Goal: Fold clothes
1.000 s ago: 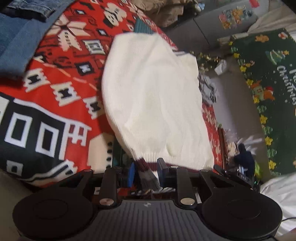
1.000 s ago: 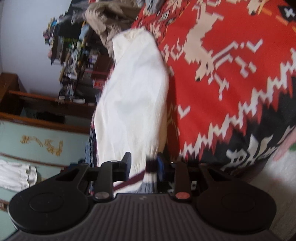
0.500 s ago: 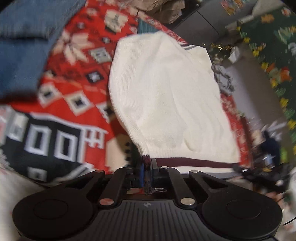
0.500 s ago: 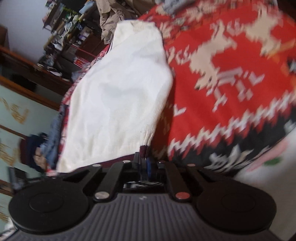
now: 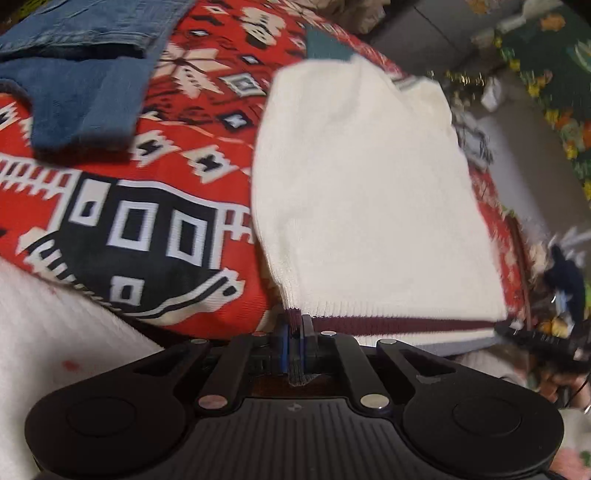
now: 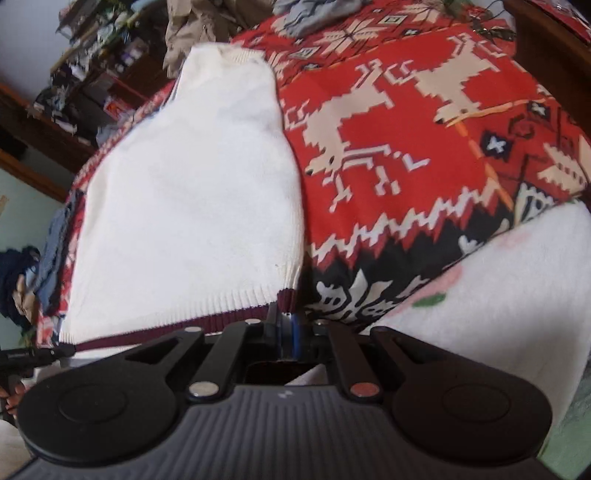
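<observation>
I am pinching the white sweater (image 5: 362, 192) at its hem with both tongs, and the sweater is my landmark for everything here: it is lying flat on the red patterned blanket (image 5: 207, 122) on the bed, neck end away from me, striped hem nearest me

My left tongs (image 5: 295, 332) are pressing together on the hem's left corner, a tuft of the dark ribbing poking out behind the pads. My right tongs (image 6: 284, 321) are pressing together on the hem's right corner, right at the maroon stripe. I am holding the two corners this way because it is keeping the hem stretched straight between them, so I judge the lower half can be carried up over the chest as one even fold instead of bunching

On edges: the sweater's left side is lying on blanket with plenty of cloth showing beyond it, but the folded jeans (image 5: 85, 74) are sitting off its upper left, well apart. Its right side, as the left view shows it, is running close to the blanket's edge, with the floor and clutter beyond. Past the collar (image 6: 240, 55) there is a heap of other clothes (image 6: 192, 33) just beyond, so I am reckoning the fold should land on the sweater itself and not push further. The white fleece (image 6: 498, 295) near me is lying below the hem
</observation>
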A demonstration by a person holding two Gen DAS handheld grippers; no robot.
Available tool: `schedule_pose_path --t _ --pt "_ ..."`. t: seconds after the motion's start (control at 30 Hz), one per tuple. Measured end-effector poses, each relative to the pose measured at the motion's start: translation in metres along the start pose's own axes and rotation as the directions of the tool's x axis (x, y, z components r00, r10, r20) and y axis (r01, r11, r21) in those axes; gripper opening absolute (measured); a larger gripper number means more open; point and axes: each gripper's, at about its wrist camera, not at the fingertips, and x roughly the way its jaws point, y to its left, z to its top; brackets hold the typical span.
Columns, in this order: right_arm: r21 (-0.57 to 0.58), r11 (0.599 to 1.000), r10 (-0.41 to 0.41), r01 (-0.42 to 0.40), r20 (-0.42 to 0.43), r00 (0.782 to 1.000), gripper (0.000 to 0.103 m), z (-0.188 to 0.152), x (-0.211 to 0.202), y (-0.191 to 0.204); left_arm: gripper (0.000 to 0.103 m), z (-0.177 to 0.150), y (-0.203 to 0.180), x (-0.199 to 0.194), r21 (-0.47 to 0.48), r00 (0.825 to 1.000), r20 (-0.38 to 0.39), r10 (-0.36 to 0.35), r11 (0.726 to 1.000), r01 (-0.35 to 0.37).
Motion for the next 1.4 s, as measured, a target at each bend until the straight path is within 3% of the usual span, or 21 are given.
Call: schedule_pose_path --t 0.07,0.1,0.13,0.23,0.43,0.63,0.77,0.93,1.1,1.23,1.27,1.4 --pt "-0.031 1.0 -0.006 0.006 -0.008 1.0 0.007 -0.001 0.002 0.003 0.01 0.002 -0.007 0.0 0.04 1.0 0.005 0.019 0.999 -0.019" --pt "-0.034 0.999 -0.009 0.009 -0.004 1.0 0.01 -0.001 0.001 0.003 0.018 0.002 -0.009 -0.002 0.049 0.999 0.01 0.032 0.998 -0.032" --pt "-0.032 0.999 -0.016 0.016 -0.005 1.0 0.019 -0.001 -0.002 0.002 0.018 0.003 -0.009 -0.005 0.054 0.998 0.019 0.053 0.997 -0.054" --pt "-0.035 0.997 -0.06 0.061 0.027 0.998 0.022 0.001 -0.014 -0.001 0.02 0.004 -0.007 -0.02 0.06 0.993 0.048 0.104 0.992 -0.107" --pt "-0.106 0.992 -0.053 0.067 0.131 0.99 0.026 0.016 -0.053 0.003 0.024 0.021 -0.016 -0.048 0.1 0.985 0.139 0.102 0.988 -0.116" --pt "-0.262 0.963 -0.007 0.061 0.203 0.979 0.031 0.072 -0.047 0.042 0.024 0.072 -0.041 -0.042 0.189 0.97 0.233 0.074 0.975 -0.119" --pt "-0.317 0.947 0.021 0.043 0.197 0.98 0.031 0.131 -0.021 0.061 0.024 0.125 -0.054 -0.027 0.261 0.96 0.278 0.026 0.96 -0.102" --pt "-0.376 0.925 0.012 0.053 0.17 0.985 0.031 0.208 0.016 0.083 0.024 0.208 -0.063 0.003 0.287 0.967 0.254 -0.015 0.956 -0.061" --pt "-0.392 0.918 -0.015 0.05 0.091 0.996 0.031 0.283 0.043 0.107 0.024 0.281 -0.081 0.024 0.31 0.987 0.162 -0.013 0.95 -0.039" --pt "-0.408 0.912 -0.04 0.04 0.008 0.999 0.031 0.326 0.069 0.125 0.029 0.313 -0.088 0.04 0.305 0.995 0.095 -0.027 0.952 -0.003" --pt "-0.414 0.91 -0.045 0.036 -0.012 0.999 0.031 0.332 0.078 0.128 0.033 0.319 -0.087 0.045 0.294 0.996 0.079 -0.036 0.956 0.011" --pt "-0.446 0.895 -0.061 0.022 -0.072 0.996 0.034 0.35 0.115 0.141 0.034 0.333 -0.087 0.076 0.253 0.999 -0.021 -0.039 0.967 0.043"
